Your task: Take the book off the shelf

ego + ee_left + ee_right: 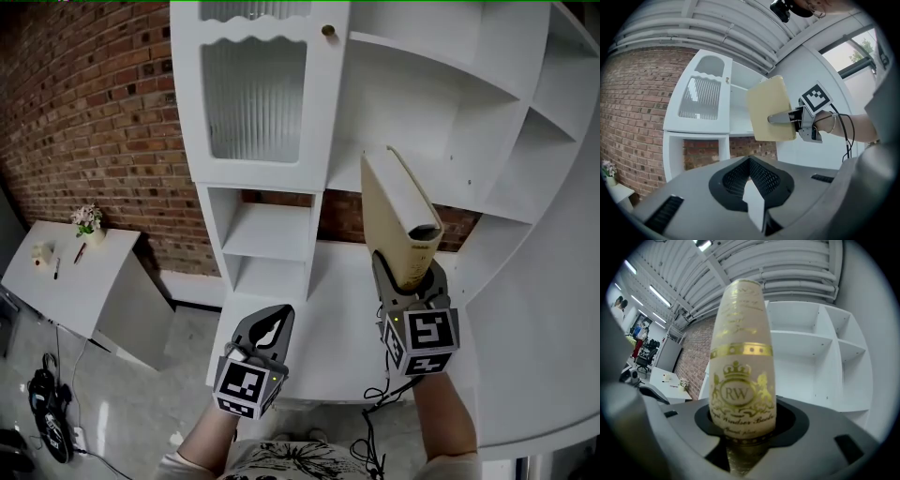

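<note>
Right grey tongs (409, 279) clamp the smooth cream hardback book (398, 220) at its gilt-embossed spine, upright before the white shelf unit (450, 112). Left grey tongs (265, 328): jaws together, empty.

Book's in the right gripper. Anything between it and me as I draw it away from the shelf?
Nothing visible. The book, clamped in the right gripper, stands in open air before the white shelf unit; the left gripper, shut and empty, sits apart on its left.

This looks like a loft-style office or studio with one corner dressed as a living room: a bare brick wall (84, 103), a tall white shelf unit (441, 122), and a small white table (56, 286) carrying a flower pot (88, 221). Exposed pipes (787, 277) and strip lights (656, 294) run overhead, and office chairs (644, 363) stand further back.
</note>
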Motion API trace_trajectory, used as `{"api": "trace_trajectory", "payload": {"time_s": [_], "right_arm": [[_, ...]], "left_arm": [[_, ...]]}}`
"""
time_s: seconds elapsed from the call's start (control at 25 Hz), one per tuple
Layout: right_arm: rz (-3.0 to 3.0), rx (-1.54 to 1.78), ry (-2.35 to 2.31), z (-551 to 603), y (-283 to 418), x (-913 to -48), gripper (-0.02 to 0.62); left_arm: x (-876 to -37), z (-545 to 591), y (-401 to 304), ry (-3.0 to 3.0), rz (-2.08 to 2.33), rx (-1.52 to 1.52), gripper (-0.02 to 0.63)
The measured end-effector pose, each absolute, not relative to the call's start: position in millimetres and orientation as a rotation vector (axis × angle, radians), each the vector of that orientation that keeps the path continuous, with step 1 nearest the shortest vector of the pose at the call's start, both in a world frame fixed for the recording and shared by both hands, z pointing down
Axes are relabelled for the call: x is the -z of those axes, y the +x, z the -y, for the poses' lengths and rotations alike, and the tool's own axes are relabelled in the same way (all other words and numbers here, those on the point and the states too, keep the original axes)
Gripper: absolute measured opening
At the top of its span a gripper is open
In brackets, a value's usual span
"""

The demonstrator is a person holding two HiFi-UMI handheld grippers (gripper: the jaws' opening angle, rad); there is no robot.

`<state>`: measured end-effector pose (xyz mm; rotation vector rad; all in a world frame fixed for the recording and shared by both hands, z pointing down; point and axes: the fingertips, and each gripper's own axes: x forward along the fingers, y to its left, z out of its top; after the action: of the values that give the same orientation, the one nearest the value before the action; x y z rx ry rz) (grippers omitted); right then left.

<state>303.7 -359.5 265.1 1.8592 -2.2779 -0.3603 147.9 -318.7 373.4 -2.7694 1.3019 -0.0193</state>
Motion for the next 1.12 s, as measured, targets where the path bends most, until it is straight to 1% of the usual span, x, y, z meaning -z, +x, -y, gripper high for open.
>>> {"api": "trace_trajectory", "payload": {"time_s": [0.6, 0.88, 1.12], "right_arm": [[2.339, 0.076, 1.847, 308.2, 306.6, -402.4, 0.219], [2.348, 0.054, 1.828, 296.5, 302.6, -422.5, 0.219], [2.360, 0.028, 1.841, 299.0, 306.0, -420.3, 0.219]], "left_arm": [[-397.8, 308.2, 143.5, -2.796, -1.376, 0.075, 0.012], [-404.4, 306.7, 148.4, -2.805, -1.384, 0.095, 0.013], [-400.5, 309.6, 150.9, -2.791, -1.379, 0.067, 0.012]]}}
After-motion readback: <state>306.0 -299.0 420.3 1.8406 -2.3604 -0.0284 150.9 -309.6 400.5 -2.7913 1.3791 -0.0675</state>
